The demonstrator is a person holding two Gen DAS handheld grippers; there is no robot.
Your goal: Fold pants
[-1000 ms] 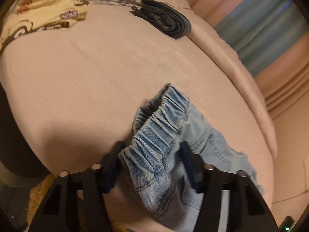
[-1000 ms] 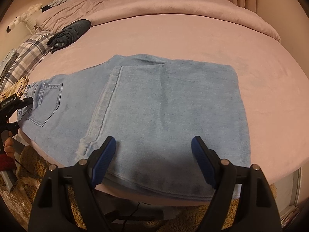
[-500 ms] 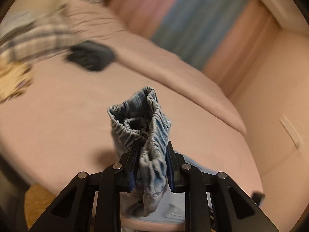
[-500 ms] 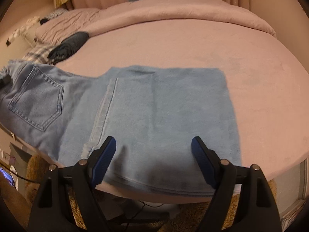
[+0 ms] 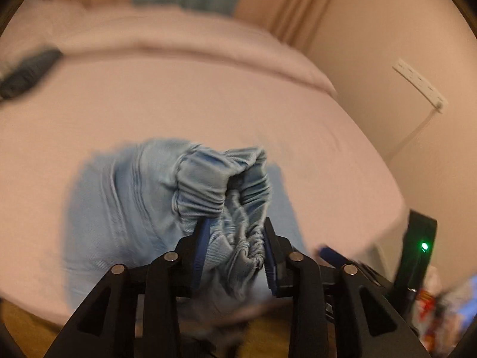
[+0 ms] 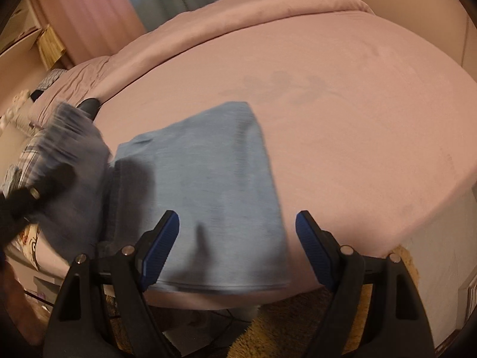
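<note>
Motion blur is smearing the jeans (image 5: pixel 125 208) in the left wrist view, and their lower part is disappearing behind the left gripper (image 5: pixel 235 249), whose 2 arms are running off the bottom edge. In the right wrist view, the raised waistband end (image 6: pixel 71 149) is streaking, hiding most of the dark folded garment (image 6: pixel 89 106). The picture's left edge is cropping the plaid pillow (image 6: pixel 29 155).
</note>
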